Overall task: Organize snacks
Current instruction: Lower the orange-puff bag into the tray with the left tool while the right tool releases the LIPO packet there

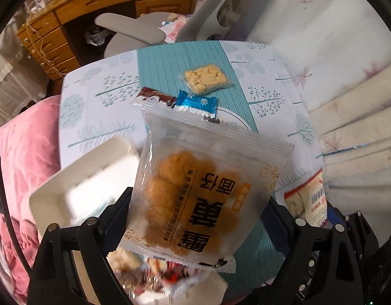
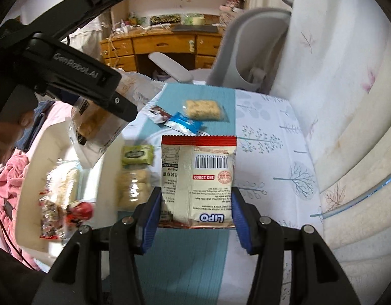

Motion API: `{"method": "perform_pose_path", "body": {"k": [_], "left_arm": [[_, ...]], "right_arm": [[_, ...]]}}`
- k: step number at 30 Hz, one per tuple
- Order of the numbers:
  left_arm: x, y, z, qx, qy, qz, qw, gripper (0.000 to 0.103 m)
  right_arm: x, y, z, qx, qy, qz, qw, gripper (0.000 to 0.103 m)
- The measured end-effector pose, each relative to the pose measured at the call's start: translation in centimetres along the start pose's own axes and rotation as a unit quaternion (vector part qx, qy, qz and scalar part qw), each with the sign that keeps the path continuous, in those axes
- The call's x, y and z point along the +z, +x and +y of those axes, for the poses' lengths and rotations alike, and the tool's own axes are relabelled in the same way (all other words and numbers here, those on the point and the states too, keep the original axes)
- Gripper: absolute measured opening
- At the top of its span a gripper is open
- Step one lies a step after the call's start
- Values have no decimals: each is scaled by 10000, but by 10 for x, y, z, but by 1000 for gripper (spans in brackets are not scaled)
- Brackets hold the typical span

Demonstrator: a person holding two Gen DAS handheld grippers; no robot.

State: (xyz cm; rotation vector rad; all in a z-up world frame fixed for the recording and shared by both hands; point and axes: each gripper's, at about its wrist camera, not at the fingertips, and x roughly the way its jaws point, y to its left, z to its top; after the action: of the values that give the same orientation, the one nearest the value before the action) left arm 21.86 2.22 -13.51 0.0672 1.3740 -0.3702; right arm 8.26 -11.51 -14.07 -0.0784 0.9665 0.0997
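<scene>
Left claw [image 1: 195, 218] is gripping the frosted snack bag [image 1: 205, 185], right claw [image 2: 195, 218] the Lipo packet [image 2: 198, 178], probably carrying both to the blurred white tray [image 2: 53, 142].

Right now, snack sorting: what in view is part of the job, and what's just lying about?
Job:
- frosted snack bag in left gripper
- LIPO packet in right gripper
- white tray holding sorted snacks
- blue candy, brown candy, clear-wrapped cracker block loose on the table

Lying about:
- grey chair
- wooden desk
- pink blanket
</scene>
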Motion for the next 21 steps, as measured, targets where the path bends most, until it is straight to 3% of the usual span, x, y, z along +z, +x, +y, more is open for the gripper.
{"method": "perform_pose_path", "body": {"k": [10, 21], "left_arm": [[-87, -55, 38, 59, -448, -455, 9979, 91], [-171, -72, 92, 221, -1093, -708, 9912, 91]], "right_arm": [[-19, -36, 57, 488, -213, -232, 9983, 53], [-39, -60, 111, 862, -414, -353, 9948, 53]]}}
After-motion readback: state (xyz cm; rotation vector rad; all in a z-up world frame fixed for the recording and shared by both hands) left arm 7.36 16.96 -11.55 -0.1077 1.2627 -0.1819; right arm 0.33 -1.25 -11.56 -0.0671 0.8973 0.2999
